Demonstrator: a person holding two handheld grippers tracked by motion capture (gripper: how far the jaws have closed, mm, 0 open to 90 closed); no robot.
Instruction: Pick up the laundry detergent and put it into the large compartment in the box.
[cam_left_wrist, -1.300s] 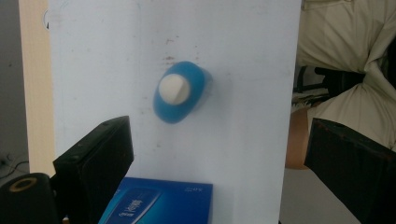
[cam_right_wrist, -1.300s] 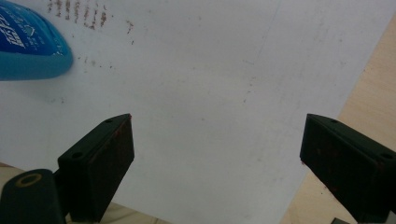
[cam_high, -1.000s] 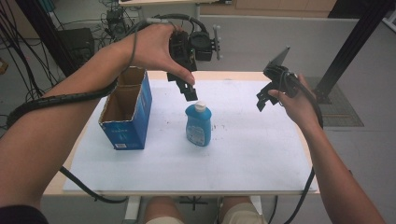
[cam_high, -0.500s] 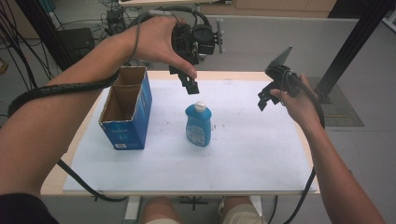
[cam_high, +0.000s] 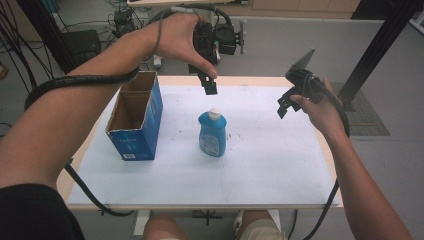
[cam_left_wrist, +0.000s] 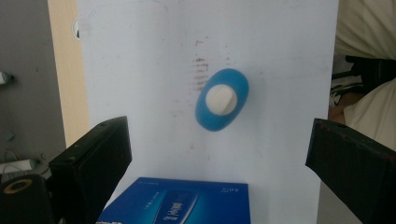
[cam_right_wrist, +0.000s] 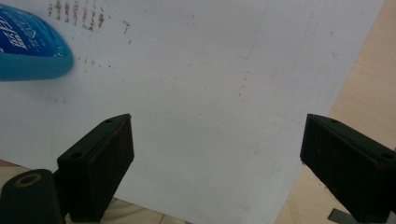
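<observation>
High view: open box (cam_high: 134, 117) beside bottle (cam_high: 212, 135)

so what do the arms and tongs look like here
Both forearms are bare, no sleeves showing. Each hand holds black tongs: left tongs, right tongs. Their jaws are blocky, flat-faced black pads. A ribbed black cable wraps the left forearm; another trails under the right arm. A grey plate tops the right tongs.
</observation>
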